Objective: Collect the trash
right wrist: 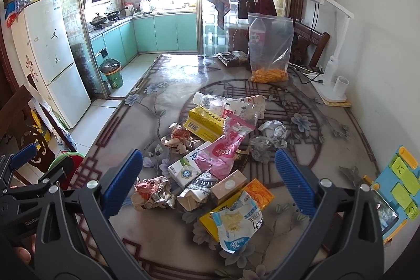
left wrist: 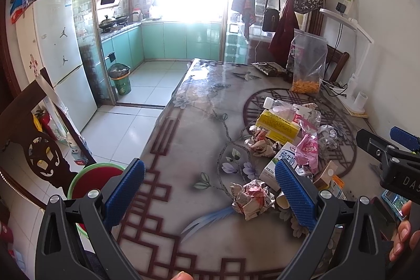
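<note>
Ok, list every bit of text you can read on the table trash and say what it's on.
"POCKY" – pink snack wrapper
"纯牛奶" – white milk carton
"32" – same milk carton
"28" – torn blue-white wrapper
Yellow box: print too small to read.

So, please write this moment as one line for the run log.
phase: before first pick | left gripper: open, empty | right gripper: open, empty | trash pile: on table, untouched

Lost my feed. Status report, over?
Left gripper and right gripper open, empty. Trash pile untouched on table. Nothing blocking.
</note>
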### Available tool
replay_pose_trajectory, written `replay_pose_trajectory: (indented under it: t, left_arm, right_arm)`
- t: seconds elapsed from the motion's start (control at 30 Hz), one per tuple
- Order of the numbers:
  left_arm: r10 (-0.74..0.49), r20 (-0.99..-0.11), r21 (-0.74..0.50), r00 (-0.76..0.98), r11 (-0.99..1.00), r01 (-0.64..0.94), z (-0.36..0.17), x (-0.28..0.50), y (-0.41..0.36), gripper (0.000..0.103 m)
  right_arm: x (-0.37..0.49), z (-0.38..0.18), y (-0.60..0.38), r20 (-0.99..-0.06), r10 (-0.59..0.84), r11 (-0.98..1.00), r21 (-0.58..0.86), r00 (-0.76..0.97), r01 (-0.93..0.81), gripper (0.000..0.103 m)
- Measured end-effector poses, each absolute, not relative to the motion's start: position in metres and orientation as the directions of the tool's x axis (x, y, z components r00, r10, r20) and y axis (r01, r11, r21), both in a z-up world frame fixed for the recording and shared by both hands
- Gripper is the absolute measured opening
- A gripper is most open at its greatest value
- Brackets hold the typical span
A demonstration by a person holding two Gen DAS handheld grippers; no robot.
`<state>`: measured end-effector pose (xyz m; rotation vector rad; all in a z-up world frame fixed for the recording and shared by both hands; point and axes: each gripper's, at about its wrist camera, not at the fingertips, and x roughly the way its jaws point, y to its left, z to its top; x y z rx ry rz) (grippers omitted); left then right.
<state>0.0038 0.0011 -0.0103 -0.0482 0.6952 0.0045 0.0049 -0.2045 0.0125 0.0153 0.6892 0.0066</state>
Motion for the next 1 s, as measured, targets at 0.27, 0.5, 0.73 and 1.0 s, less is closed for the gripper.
replay_pose_trajectory:
  t: [0.27,0.5,0.73,1.0]
  left_arm:
    - [-0.002,-0.647,-0.045,0.762,0.998,-0.036,-0.012,0.005,0.002,0.095]
    - [-0.034,-0.647,-0.084,0.761,0.996,-0.027,-0.012,0.006,0.006,0.095]
    - [-0.009,-0.614,-0.076,0.789,0.996,-0.049,-0.01,0.004,0.01,0.095]
    - [-0.052,-0.65,0.008,0.758,0.997,0.076,-0.029,0.016,-0.01,0.095]
  right_arm:
    - [0.005,0.012,-0.204,-0.636,0.012,1.0,0.017,0.771,-0.002,0.1]
    - [0.006,0.012,-0.205,-0.642,0.008,1.0,0.011,0.767,-0.002,0.1]
    - [0.006,0.01,-0.208,-0.645,0.007,1.0,0.016,0.764,0.005,0.1]
    - [0.008,-0.006,-0.225,-0.646,0.004,1.0,-0.002,0.763,-0.007,0.1]
